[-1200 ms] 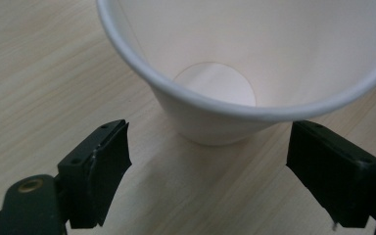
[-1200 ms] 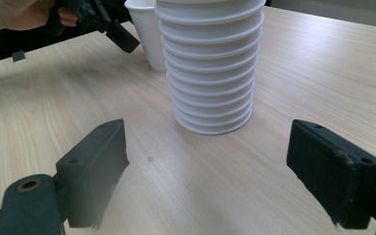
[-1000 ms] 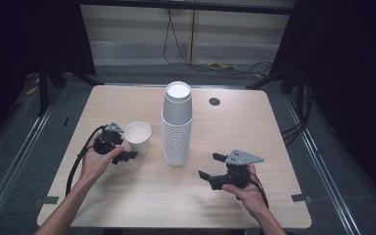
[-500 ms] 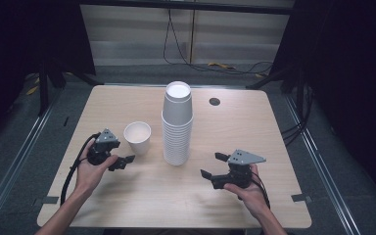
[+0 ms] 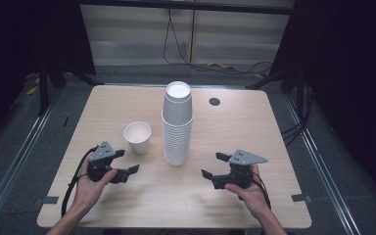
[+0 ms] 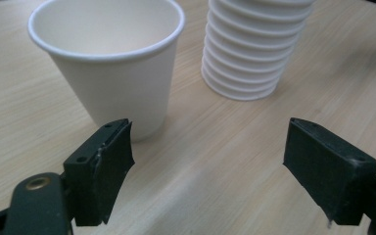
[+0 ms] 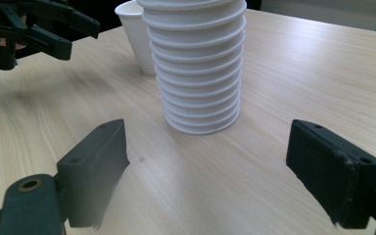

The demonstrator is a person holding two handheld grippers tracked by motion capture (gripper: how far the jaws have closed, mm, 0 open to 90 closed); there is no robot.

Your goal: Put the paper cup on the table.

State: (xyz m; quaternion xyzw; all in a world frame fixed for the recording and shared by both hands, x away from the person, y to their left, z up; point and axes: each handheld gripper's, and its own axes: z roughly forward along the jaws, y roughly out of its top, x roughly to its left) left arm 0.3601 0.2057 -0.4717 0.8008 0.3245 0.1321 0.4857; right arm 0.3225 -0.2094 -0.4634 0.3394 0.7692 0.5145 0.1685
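- Left gripper (image 5: 126,162): held in the person's left hand (image 5: 90,182) low over the near-left part of the table (image 5: 254,122), forearm entering from the bottom edge. The gripper lies roughly level, pointing toward the centre of the table. Its jaws stand wide apart with nothing between them; the pads touch nothing.
- Single cup (image 5: 137,137): stands upright, mouth up, on the table just beyond the left gripper and clear of it. In the left gripper view the single cup (image 6: 108,63) sits ahead of the left-hand jaw, outside the gap.
- Cup stack (image 5: 177,124): stands upright at the table's centre, just beside the single cup and not touching it. It lies between the two grippers.
- Right gripper (image 5: 213,165): held in the person's right hand (image 5: 247,187) over the near-right part of the table, roughly level and angled toward the stack. Its jaws are spread wide and empty. In the right gripper view the cup stack (image 7: 196,63) stands ahead of the gap, apart from both pads.
- Grey three-cornered plates sit on top of both grippers; a cable trails from each toward the person.
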